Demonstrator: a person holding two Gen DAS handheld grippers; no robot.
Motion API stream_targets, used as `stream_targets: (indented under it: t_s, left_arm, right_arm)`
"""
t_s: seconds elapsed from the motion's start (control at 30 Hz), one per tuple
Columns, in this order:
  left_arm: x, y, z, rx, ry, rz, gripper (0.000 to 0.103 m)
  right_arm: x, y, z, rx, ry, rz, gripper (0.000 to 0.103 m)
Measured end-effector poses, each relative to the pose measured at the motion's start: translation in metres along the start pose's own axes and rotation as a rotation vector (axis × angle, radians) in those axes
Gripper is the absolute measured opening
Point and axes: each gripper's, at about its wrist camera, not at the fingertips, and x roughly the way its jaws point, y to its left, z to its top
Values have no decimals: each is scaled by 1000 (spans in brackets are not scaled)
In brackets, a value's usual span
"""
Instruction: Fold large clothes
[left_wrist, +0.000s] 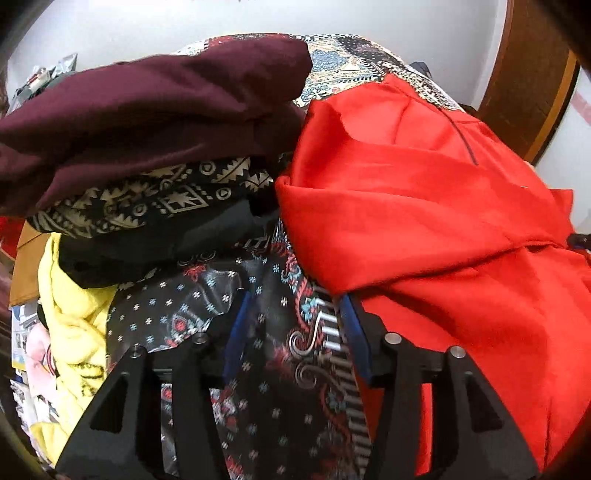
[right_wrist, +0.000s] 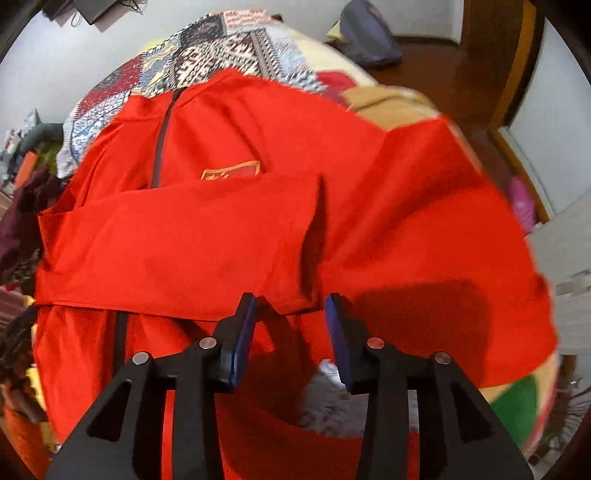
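The red shirt (right_wrist: 221, 236) lies spread on the bed (right_wrist: 236, 33) and fills the middle of the right wrist view. A folded flap of it runs across from the left side to the middle. The right gripper (right_wrist: 291, 332) sits at the bottom middle with its jaws open. The near edge of the flap is just past the tips, and nothing is held.

In the left wrist view the left gripper (left_wrist: 295, 321) is at the bottom middle. Its jaws are open too, over the patterned bed cover (left_wrist: 273, 369), with the shirt's edge just beside the right jaw.

The flap could slide back open, because nothing holds it down. The pile of clothes (left_wrist: 147, 110) at the upper left sits very near, so a bump could tip it onto the shirt. A jaw could also pinch the bed cover with the shirt
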Motion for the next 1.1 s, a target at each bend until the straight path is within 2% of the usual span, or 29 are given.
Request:
stream_targets:
  t_s: [0.1,0.17,0.27,0.33,0.43,0.53,0.63,0.7,0.77,0.93,1.1]
  left_arm:
    - [-22,6,3,-7,-27,-20,50]
    - [-33,4,16,-18,-57,-28,50]
    - [-38,-2,32,-22,-89,-39,53]
    - [-29,-11,49,-26,-98,-55,54]
    - [-9,-28,64,-29,-75,-115,54]
    - [18,-42,67,-27,-12,-149,54]
    - [50,-53,57,-35,78,-173,54]
    - [56,-56,48,-27,84,-152,54]
    - [49,-59,44,1,66,-133,58]
    - [35,-61,27,44,79,-159,68]
    - [20,-63,7,24,66,-153,69]
  right_arm:
    - [-17,4,5,-26,-59,-16,35]
    - [-24,15,14,-49,-90,-17,37]
    - [-26,38,28,-95,-120,25,44]
    - [-21,59,39,-135,-125,55,44]
    - [0,94,49,-207,-94,104,45]
    - [29,120,51,-252,-32,112,47]
    - [69,132,43,-269,78,97,47]
    - [83,130,38,-257,114,103,48]
    - [80,121,36,-223,97,123,54]
    - [67,86,26,-157,104,115,54]
    - [40,44,10,-68,73,101,54]
